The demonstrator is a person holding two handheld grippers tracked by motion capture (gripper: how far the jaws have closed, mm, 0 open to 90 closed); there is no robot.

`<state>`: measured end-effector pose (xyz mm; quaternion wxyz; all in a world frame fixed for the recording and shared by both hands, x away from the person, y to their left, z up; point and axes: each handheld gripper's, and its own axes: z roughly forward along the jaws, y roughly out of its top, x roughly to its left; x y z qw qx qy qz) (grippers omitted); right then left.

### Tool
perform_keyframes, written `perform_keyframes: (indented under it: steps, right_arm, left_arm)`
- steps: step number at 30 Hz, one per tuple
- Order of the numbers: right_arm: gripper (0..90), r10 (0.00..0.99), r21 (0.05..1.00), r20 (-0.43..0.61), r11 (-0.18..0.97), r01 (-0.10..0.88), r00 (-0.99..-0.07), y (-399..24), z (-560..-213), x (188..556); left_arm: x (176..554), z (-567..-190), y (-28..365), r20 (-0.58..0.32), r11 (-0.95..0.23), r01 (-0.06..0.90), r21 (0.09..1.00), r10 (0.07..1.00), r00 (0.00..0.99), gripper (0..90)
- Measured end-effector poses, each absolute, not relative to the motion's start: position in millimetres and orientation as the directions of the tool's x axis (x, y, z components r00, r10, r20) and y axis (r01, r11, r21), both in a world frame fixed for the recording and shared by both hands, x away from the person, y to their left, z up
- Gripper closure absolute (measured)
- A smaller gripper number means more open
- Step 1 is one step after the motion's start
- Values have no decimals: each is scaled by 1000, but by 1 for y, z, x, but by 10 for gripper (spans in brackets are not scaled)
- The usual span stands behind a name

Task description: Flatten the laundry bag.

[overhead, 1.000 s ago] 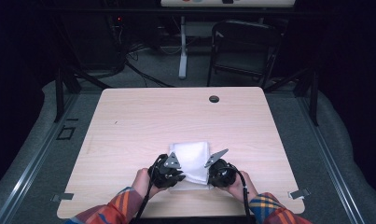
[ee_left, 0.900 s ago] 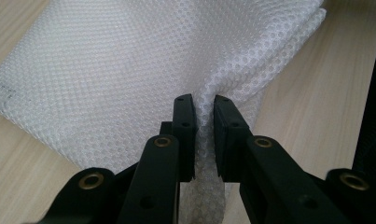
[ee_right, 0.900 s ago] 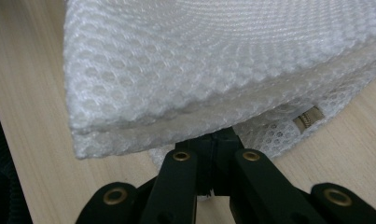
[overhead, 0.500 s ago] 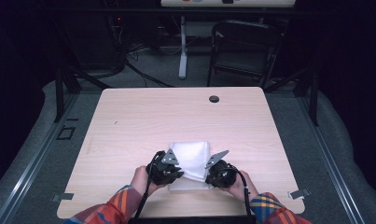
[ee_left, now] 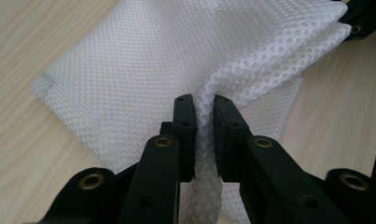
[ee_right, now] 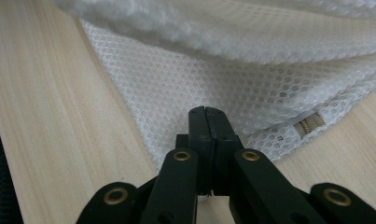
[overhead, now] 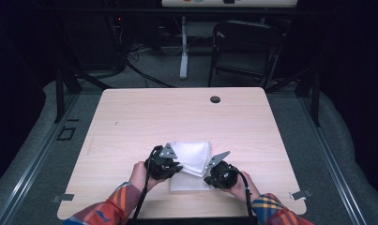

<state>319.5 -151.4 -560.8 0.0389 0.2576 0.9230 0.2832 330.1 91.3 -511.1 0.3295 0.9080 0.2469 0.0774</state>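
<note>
**Both grippers clamped on mesh cloth at near edge of counter**

Left gripper [overhead: 175, 167]: seen from the high view at the near centre of the counter [overhead: 130, 122], held in the person's left hand [overhead: 139, 174]. In the left gripper view, its jaws are nearly closed and pinch a raised fold of the white mesh cloth [ee_left: 129, 74]; the fabric is bunched between the pads.

Cloth [overhead: 192, 157]: folded, lying on the counter between the two grippers, its near part lifted at the left grip. A layer lies flat on the wood beneath the fold. A small tan tab [ee_right: 309, 123] shows at one edge in the right gripper view.

Right gripper [overhead: 209, 177]: just right of the cloth, held in the right hand [overhead: 240, 185]. Its jaws are closed tight on the cloth's near edge, the pads meeting over a thin layer of mesh.
</note>
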Motion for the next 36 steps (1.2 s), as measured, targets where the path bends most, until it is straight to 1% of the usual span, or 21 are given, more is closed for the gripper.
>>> perform_keyframes:
  steps: [11, 36]
  right_arm:
    - [900, 499, 544, 79, 704, 457, -863, -151, -561, 319]
    - [900, 497, 545, 78, 704, 454, -864, -151, -561, 319]
  left_arm:
    - [343, -500, 88, -11, -648, 399, 648, 516, 856, 806]
    - [372, -490, 78, -6, -626, 399, 671, 533, 846, 805]
